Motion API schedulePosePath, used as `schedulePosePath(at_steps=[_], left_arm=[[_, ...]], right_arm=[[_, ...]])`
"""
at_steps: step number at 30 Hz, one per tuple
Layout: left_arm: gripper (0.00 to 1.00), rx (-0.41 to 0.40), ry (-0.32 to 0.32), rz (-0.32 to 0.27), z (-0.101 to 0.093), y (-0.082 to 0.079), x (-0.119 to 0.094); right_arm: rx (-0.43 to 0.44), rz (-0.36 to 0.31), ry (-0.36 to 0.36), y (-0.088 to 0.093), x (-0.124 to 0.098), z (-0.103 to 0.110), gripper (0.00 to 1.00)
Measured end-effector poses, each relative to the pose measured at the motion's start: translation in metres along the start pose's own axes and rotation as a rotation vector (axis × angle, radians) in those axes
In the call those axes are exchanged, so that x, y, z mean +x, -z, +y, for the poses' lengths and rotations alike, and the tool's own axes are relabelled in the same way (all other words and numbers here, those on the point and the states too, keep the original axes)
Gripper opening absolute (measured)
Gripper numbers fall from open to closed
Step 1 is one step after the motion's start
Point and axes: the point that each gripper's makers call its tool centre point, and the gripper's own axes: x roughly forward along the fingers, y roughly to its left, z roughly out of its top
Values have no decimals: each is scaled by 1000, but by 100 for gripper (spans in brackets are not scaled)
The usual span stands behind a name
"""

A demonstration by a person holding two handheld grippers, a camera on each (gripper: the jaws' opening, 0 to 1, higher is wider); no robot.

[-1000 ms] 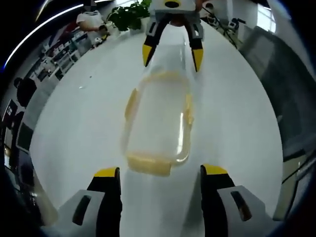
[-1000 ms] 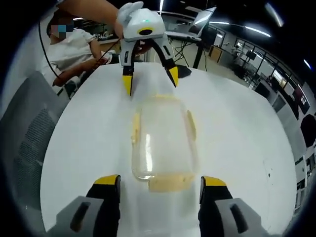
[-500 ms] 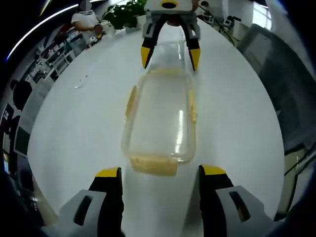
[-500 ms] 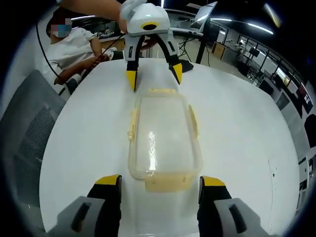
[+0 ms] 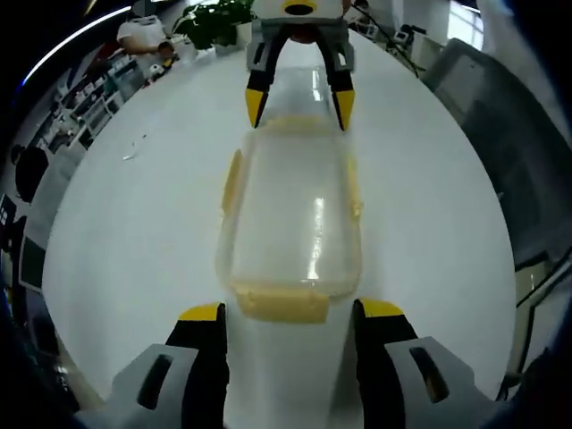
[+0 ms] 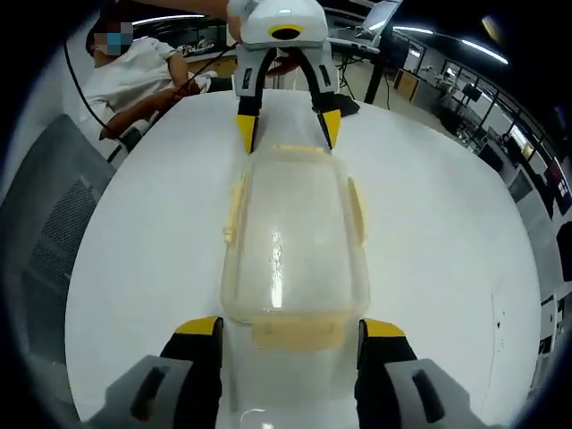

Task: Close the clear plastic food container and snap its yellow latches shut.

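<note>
White table [image 5: 134, 214] carries clear food container [image 5: 290, 214].

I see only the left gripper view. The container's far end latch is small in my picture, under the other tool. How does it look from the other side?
Observer: In the right gripper view that yellow latch sticks out flat between the open jaws of the right tool. Neither tip seems to touch it.
Operator: And what is behind my own tool?
Observer: A person in white sits at the far edge of the table, beyond the left tool.
Operator: Is anything else near that side?
Observer: A grey mesh chair stands beside the table, next to that person.
</note>
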Motion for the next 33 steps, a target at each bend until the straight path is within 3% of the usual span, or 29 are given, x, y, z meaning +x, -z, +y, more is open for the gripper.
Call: schedulePosePath(at_steps=[17,20,23,27,28,30,32,33], left_arm=[[45,1,42,-16,-4,-2,2],[45,-2,47,-20,-4,-2,2],[45,-55,55,-13,-4,0,2],[45,-48,74,-20,-5,3,1],[44,-40,79,-17,-6,4,1],[43,-35,82,-22,-7,3,0],[41,-39,81,-23,-6,4,1],[35,-37,82,-20,-6,4,0]], right_arm=[[27,13,-42,1,2,3,55],[51,16,-44,1,2,3,53],[54,18,-39,-1,2,2,48],[25,32,-54,-1,1,4,43],[11,37,-58,-1,1,5,37],[6,28,-63,-4,2,1,36],[4,29,-62,-3,2,2,36],[-4,27,-65,-3,2,2,36]])
